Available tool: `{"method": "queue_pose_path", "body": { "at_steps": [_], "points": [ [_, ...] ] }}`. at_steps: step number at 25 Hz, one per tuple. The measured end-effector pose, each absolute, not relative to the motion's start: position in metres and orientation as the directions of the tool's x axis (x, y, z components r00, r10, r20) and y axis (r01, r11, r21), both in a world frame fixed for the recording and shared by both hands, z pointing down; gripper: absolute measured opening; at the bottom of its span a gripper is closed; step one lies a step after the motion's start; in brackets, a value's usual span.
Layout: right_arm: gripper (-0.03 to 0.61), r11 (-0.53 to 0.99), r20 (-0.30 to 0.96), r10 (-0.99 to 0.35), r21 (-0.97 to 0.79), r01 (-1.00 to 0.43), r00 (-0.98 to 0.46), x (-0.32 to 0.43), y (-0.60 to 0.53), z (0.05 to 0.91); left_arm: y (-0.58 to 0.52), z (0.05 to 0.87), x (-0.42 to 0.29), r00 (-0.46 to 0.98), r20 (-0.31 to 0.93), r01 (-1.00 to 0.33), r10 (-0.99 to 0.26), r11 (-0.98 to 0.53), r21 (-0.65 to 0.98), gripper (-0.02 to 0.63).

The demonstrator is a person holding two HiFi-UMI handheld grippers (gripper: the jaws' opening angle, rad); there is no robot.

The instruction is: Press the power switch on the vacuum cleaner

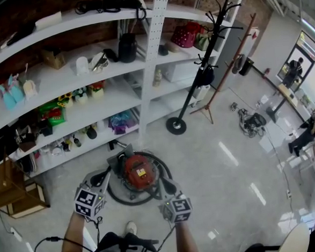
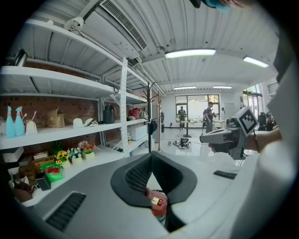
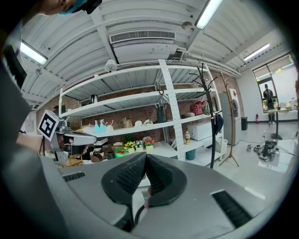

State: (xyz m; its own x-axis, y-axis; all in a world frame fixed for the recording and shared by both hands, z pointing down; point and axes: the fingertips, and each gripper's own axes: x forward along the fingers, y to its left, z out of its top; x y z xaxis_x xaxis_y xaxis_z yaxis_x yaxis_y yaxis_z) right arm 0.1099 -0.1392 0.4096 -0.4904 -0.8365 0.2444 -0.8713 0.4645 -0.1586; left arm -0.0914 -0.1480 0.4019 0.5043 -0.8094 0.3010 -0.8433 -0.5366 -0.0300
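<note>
A red round vacuum cleaner point(image 1: 137, 171) stands on the pale floor in front of the shelves, with a black hose point(image 1: 122, 198) looped around it. In the head view my left gripper point(image 1: 106, 176) hovers over its left side and my right gripper point(image 1: 160, 182) over its front right. Both are shut, with the dark ribbed pads meeting at the tips and nothing between them. In the left gripper view the left gripper point(image 2: 152, 155) has the red vacuum cleaner point(image 2: 158, 204) showing below its closed pads. The right gripper point(image 3: 145, 157) points toward the shelves. The switch itself is too small to make out.
White shelving point(image 1: 151, 48) full of small items runs along the back. A black coat stand with a round base point(image 1: 176, 125) and a wooden stand point(image 1: 219, 86) rise to the right. A wooden crate point(image 1: 11, 192) sits left. My shoe point(image 1: 131, 227) is just behind the hose.
</note>
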Motion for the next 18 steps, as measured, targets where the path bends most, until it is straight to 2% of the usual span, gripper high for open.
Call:
{"method": "queue_pose_path", "body": {
  "at_steps": [18],
  "points": [
    [0.012, 0.396, 0.278, -0.853, -0.209, -0.894, -0.442, 0.125, -0.192, 0.452, -0.216, 0.439, -0.066, 0.570, 0.319, -0.787, -0.757, -0.615, -0.054, 0.007]
  ]
}}
